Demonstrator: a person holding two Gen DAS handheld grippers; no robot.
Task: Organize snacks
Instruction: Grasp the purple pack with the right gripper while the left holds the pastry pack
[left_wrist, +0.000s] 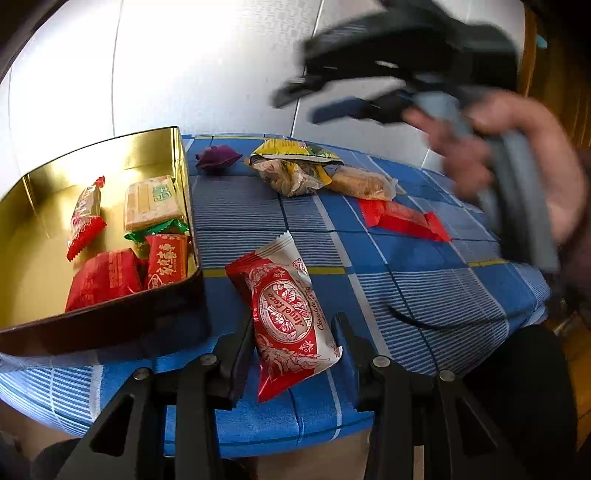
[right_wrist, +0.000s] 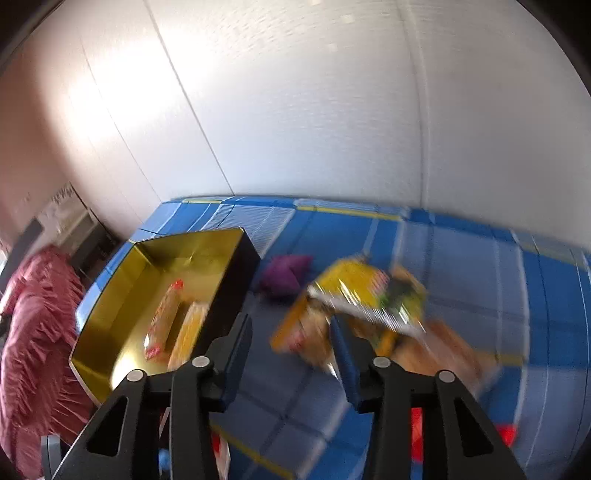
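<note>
On the blue plaid tablecloth (left_wrist: 406, 273), beside the gold tin (left_wrist: 110, 155), my left gripper (left_wrist: 293, 332) pinches the red-and-white chocolate pie packet (left_wrist: 288, 306) mid-body: light, crinkly, crushable. My right gripper (right_wrist: 291, 354) hovers spread, empty.

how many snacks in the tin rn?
5 visible in the gold tin: red-and-clear pack at left, biscuit pack by the right wall, green wrapper under it, two red packs in front. More may be hidden underneath.
</note>
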